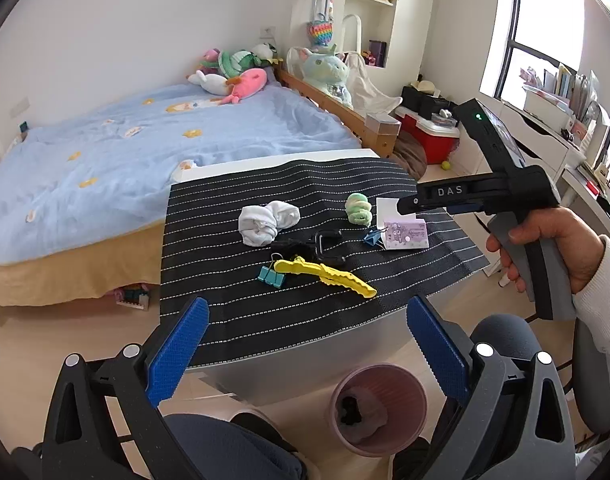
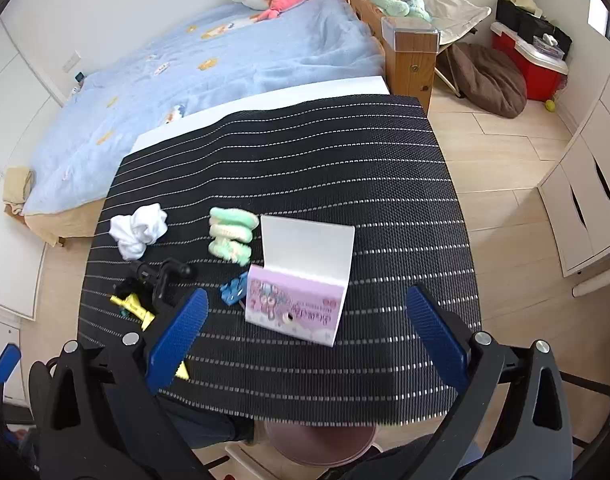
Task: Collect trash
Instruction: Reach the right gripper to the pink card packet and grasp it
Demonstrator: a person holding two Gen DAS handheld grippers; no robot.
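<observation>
A black striped mat (image 1: 233, 304) (image 2: 305, 168) covers a small table. On it lie a crumpled white tissue (image 1: 267, 220) (image 2: 139, 230), a green fuzzy scrunchie (image 1: 358, 208) (image 2: 229, 236), an open purple paper card package (image 1: 405, 232) (image 2: 301, 300), a yellow hair clip (image 1: 325, 274) (image 2: 135, 306), a black clip (image 1: 325, 246) (image 2: 161, 276) and blue binder clips (image 1: 271, 276) (image 2: 233, 290). A pink trash bin (image 1: 379, 408) (image 2: 321, 440) stands on the floor below the table's front edge. My left gripper (image 1: 305, 344) is open above the front edge. My right gripper (image 2: 305, 332) is open just before the package; its tips hover over the package in the left wrist view (image 1: 407, 204).
A bed with a blue blanket (image 1: 145, 140) (image 2: 225, 64) and plush toys lies behind the table. A red cooler (image 1: 431, 136) (image 2: 533, 68), a brown cushion (image 2: 489, 80) and white drawers (image 2: 585, 200) stand to the right. My knees sit under the table's front.
</observation>
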